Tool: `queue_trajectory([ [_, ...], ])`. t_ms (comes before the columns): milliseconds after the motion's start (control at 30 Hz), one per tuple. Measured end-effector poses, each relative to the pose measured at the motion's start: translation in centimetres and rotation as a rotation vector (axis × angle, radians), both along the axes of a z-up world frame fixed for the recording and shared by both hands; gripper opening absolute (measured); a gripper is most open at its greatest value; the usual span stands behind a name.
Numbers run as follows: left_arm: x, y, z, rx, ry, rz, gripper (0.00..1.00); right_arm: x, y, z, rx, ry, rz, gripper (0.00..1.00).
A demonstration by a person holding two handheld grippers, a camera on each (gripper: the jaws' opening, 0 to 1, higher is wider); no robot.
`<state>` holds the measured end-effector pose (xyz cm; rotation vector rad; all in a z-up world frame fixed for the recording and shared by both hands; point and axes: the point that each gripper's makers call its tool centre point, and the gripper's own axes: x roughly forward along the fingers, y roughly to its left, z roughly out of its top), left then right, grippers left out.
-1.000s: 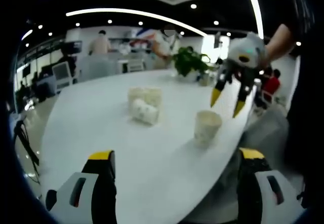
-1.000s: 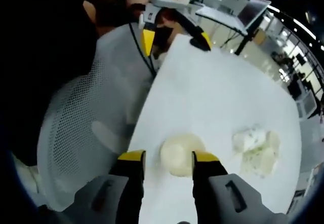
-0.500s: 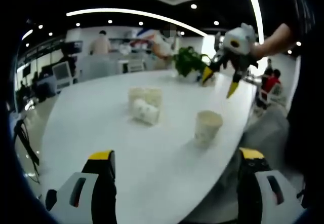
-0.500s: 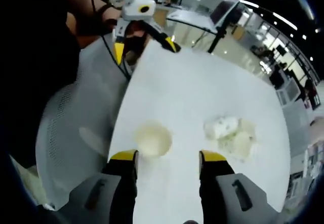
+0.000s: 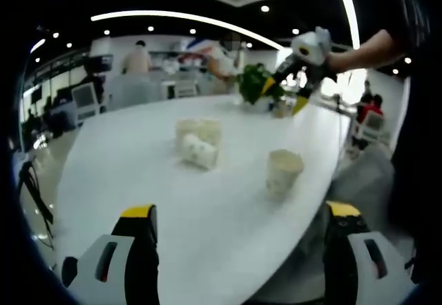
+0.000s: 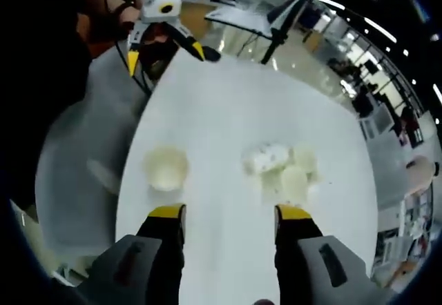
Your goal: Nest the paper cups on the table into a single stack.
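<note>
**Paper cups on the white table, both my tongs held clear**

Left gripper view, left to right: my left gripper [image 5: 238, 222] with jaws wide apart and empty; a cluster of cups [image 5: 197, 141] mid-table [image 5: 124, 174], pale and off-white, one lying on its side against upright ones; a single upright cup [image 5: 282, 172] near the table's edge; my right gripper [image 5: 284, 95] raised well above and beyond that cup, jaws apart, holding nothing.

Right gripper view: the single cup [image 6: 166, 168] seen from above, mouth open, left of my right gripper [image 6: 228, 217]; the cluster [image 6: 282, 170] ahead, slightly right. The cluster's cup count is blurred.
</note>
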<state>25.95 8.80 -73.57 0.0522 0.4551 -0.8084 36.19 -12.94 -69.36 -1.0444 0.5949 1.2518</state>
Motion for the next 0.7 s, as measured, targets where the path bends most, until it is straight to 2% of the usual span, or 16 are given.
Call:
queue_trajectory([
  [367,-0.1,0.2,-0.1,0.002,0.004,0.008,0.99,1.2,0.5,0.8,0.006,-0.035,0.015,0.59],
  [533,-0.2,0.3,-0.2,0.005,0.006,0.010,0.99,2.6,0.5,1.0,0.005,-0.061,0.019,0.64],
  [700,-0.2,0.3,-0.2,0.002,0.007,0.011,0.99,3.5,0.3,1.0,-0.023,-0.094,0.039,0.74],
])
